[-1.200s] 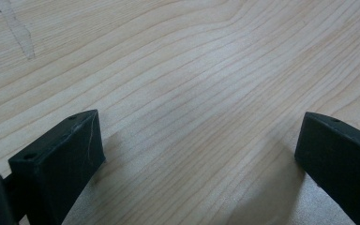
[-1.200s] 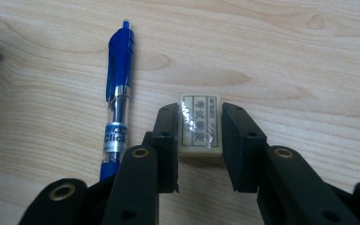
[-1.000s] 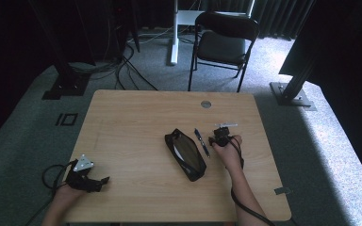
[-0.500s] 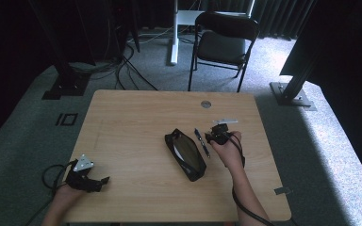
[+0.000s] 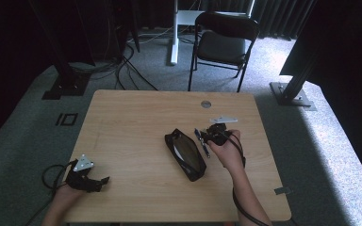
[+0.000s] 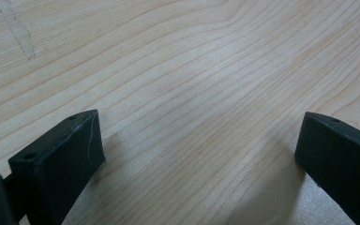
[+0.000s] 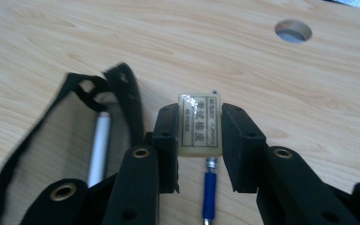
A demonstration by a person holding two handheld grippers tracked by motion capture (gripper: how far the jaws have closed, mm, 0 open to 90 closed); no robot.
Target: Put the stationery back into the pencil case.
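right tongs (image 7: 199, 140) pinching eraser (image 7: 199, 123), centre frame, above blue pen (image 7: 208, 190) | open pencil case (image 5: 186, 153) lower left of it on worktop (image 5: 132, 117) | left tongs (image 6: 201, 154) spread, idle | likely casing eraser: carry level, release low over opening

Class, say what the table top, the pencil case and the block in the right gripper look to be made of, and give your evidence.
Table top: pale wood or wood-look laminate, matte, with visible grain lines.
Pencil case: probably black fabric with a clearer panel; its strap curls limply.
Block: likely a rubber eraser, cream, slightly glossy, with a printed label, clamped by the right gripper.
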